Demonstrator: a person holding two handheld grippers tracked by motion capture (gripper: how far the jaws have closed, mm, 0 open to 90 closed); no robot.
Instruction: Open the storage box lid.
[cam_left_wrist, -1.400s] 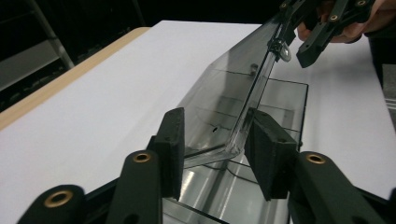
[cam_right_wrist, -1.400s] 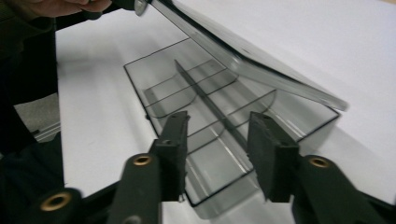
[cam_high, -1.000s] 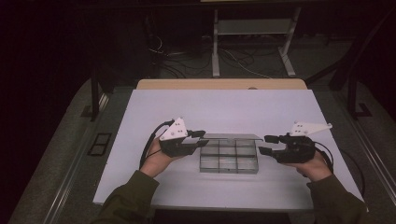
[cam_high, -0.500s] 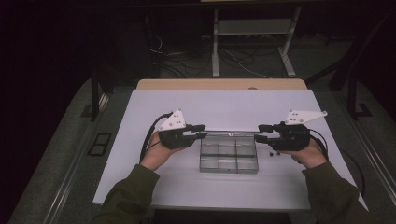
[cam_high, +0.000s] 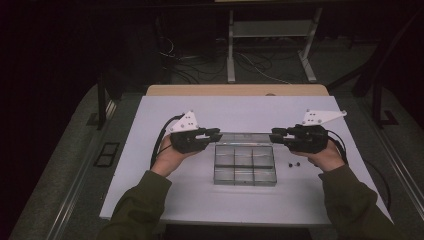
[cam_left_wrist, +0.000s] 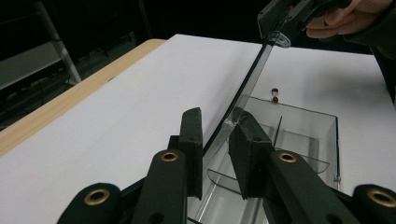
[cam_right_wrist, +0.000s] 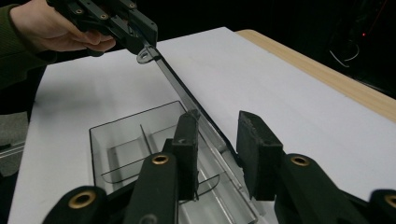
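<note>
While both tongs close in, the clear lid (cam_high: 245, 135) stands raised on edge over the far rim of the compartment box (cam_high: 245, 165) on the white worktop (cam_high: 150, 200). Left tongs (cam_left_wrist: 217, 140) pinch one lid end; right tongs (cam_right_wrist: 219, 149), part spread, straddle the other.

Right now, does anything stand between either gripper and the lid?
Nothing visible does. The lid already lies between the jaws of the left gripper and the right gripper, which have just been closing. Two beads lie apart, beside the box.
</note>
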